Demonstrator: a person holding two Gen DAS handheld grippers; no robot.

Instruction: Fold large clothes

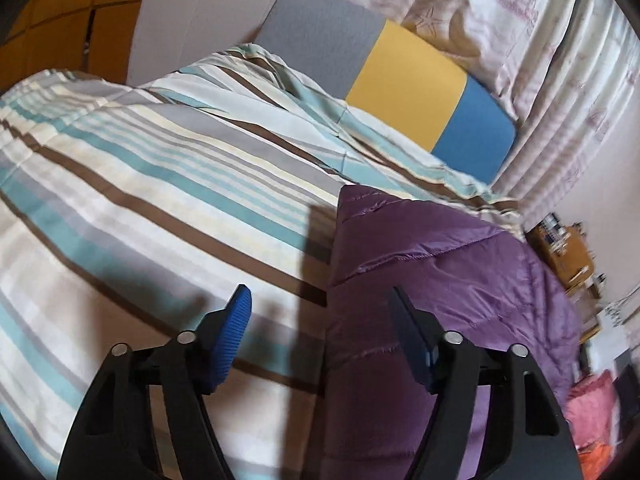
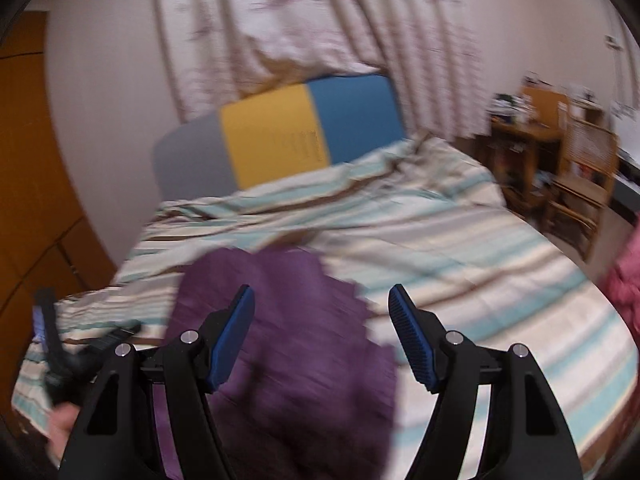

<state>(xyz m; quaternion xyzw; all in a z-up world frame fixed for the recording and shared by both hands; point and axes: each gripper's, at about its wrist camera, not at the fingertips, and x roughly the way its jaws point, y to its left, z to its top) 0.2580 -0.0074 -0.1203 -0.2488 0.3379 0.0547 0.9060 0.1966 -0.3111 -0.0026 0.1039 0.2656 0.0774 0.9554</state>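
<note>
Two blue-padded fingers of the left gripper (image 1: 320, 304) stand wide apart in the left wrist view, holding nothing, above a bed (image 1: 120, 184) covered in striped sheets. A purple quilted jacket (image 1: 440, 264) lies on the bed, its left edge running up between the fingers and most of it spread to the right. Beyond it rises a headboard (image 1: 400, 92) in grey, yellow and blue panels, with a pale printed curtain (image 1: 520, 32) behind. A pink cloth (image 1: 592, 408) shows at the lower right edge.

The right wrist view is blurred. The right gripper (image 2: 322, 304) is likewise spread open and empty over the purple jacket (image 2: 288, 340), which lies on the striped bed (image 2: 480, 280). The left gripper (image 2: 52, 340) appears at the far left edge, over the bed beside the jacket. A wooden desk (image 2: 528, 140) stands at the right, past the bed.
</note>
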